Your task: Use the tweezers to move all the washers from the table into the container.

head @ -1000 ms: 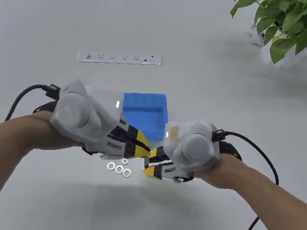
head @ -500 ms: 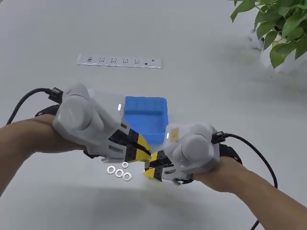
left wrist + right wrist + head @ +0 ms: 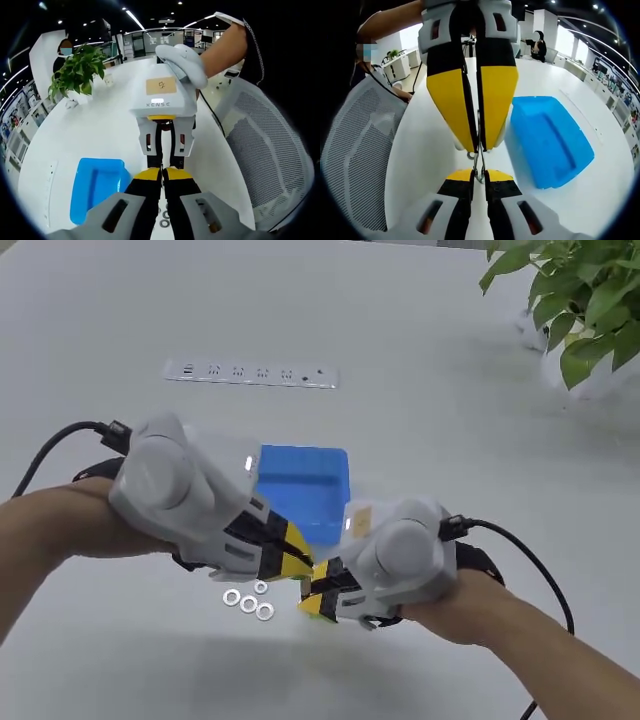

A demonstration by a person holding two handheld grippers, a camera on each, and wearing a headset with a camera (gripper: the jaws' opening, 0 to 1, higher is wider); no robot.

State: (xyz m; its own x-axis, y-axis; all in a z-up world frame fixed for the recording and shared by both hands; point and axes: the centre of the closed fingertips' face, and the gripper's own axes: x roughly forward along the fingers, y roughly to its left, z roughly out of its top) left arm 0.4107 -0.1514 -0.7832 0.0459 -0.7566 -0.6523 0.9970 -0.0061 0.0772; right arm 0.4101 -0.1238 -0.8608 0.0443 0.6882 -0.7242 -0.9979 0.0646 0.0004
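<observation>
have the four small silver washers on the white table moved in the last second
No. The washers keep the same spacing from the blue plastic container and white power strip; the whole view slid down together.

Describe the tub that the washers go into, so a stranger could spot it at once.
On the white table, look between the long white power strip at the far side and the small cluster of silver washers nearer the person. A shallow rectangular container sits there, open on top. Unlike its white and silver neighbours, it is bright blue.
</observation>
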